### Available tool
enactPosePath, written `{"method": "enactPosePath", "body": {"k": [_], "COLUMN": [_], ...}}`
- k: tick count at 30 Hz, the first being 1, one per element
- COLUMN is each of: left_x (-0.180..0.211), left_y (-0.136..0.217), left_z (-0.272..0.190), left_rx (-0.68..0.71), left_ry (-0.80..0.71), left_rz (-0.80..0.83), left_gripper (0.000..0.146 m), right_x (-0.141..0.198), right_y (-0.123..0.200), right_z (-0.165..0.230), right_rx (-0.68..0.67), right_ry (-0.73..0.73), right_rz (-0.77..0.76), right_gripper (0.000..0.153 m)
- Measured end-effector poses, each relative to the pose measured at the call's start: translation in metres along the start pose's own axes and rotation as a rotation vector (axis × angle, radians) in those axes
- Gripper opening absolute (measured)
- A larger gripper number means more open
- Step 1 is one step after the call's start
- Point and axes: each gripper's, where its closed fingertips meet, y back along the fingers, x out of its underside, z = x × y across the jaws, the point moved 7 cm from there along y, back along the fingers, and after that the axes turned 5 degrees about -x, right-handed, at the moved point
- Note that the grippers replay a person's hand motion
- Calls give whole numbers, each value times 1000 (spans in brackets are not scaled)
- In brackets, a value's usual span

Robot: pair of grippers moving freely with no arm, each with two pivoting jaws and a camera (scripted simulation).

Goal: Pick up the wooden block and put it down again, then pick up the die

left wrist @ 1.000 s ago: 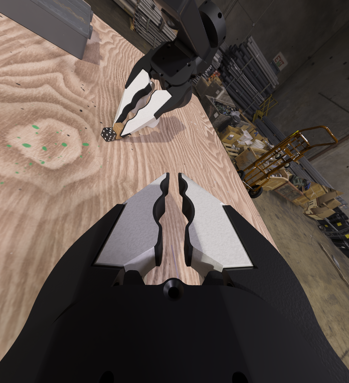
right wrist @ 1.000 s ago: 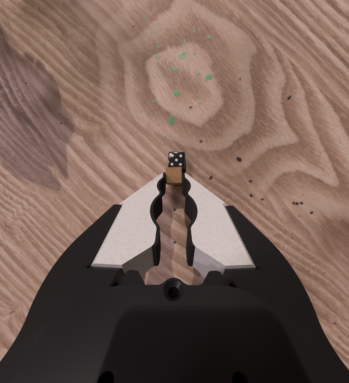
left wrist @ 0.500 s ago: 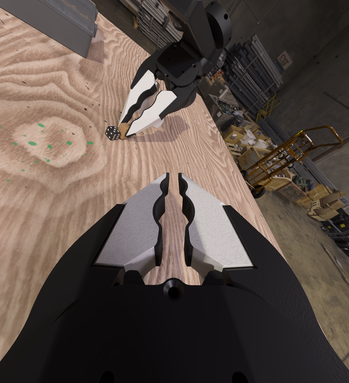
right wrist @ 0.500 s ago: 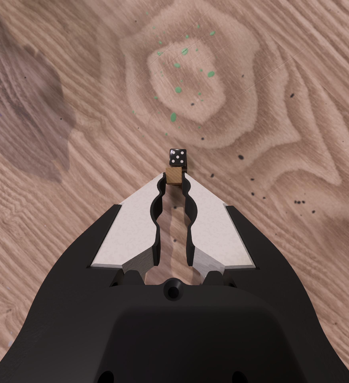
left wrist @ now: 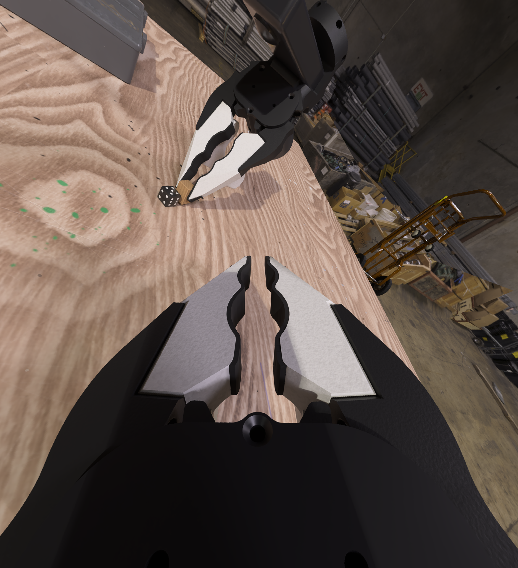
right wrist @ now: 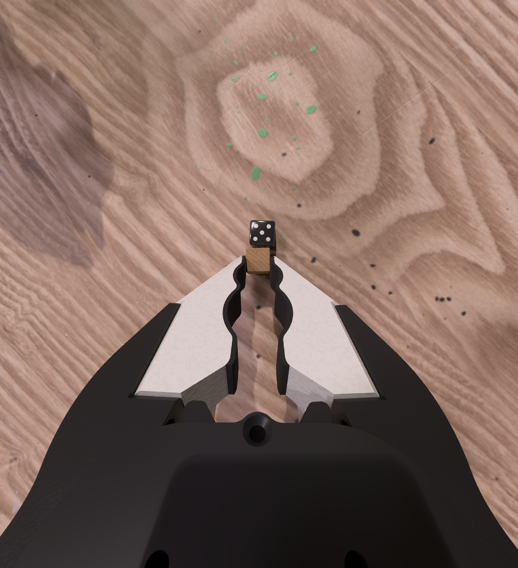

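Note:
The small wooden block [right wrist: 258, 260] sits between the fingertips of my right gripper [right wrist: 258, 262], which is shut on it, at or just above the plywood table [right wrist: 97, 307]. The black die [right wrist: 262, 233] with white pips lies right beyond the block, close to it. In the left wrist view, the right gripper [left wrist: 186, 194] slants down onto the block [left wrist: 185, 191], with the die [left wrist: 169, 195] at its left. My left gripper [left wrist: 257, 261] hovers over the table nearer the edge, its jaws nearly together and empty.
A grey metal box [left wrist: 82, 33] stands at the far left corner of the table. The table edge [left wrist: 359, 261] runs along the right, with a floor, cardboard boxes and an orange cart [left wrist: 429, 233] below. Green paint specks [right wrist: 262, 132] mark the wood beyond the die.
The right wrist view has drawn back slightly from the table, and the die now shows a little farther from the block. The left gripper has shifted slightly. Both grips are unchanged.

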Motion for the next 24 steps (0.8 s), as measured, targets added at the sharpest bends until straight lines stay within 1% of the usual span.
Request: {"method": "enactPosePath", "body": {"k": [14,19,24], "left_x": [0,0,0], "left_y": [0,0,0], "left_z": [2,2,2], "left_rx": [13,14,13], "left_ry": [19,20,21], "left_rz": [-3,-2,-2], "left_gripper": [9,9,9], "right_x": [-6,-7,-8], "right_y": [2,0,-1], "right_z": [0,1,2], "right_rx": [-1,26,20], "right_ry": [-9,-11,-17], "right_rz": [3,34,36], "right_gripper": [14,14,14]}}
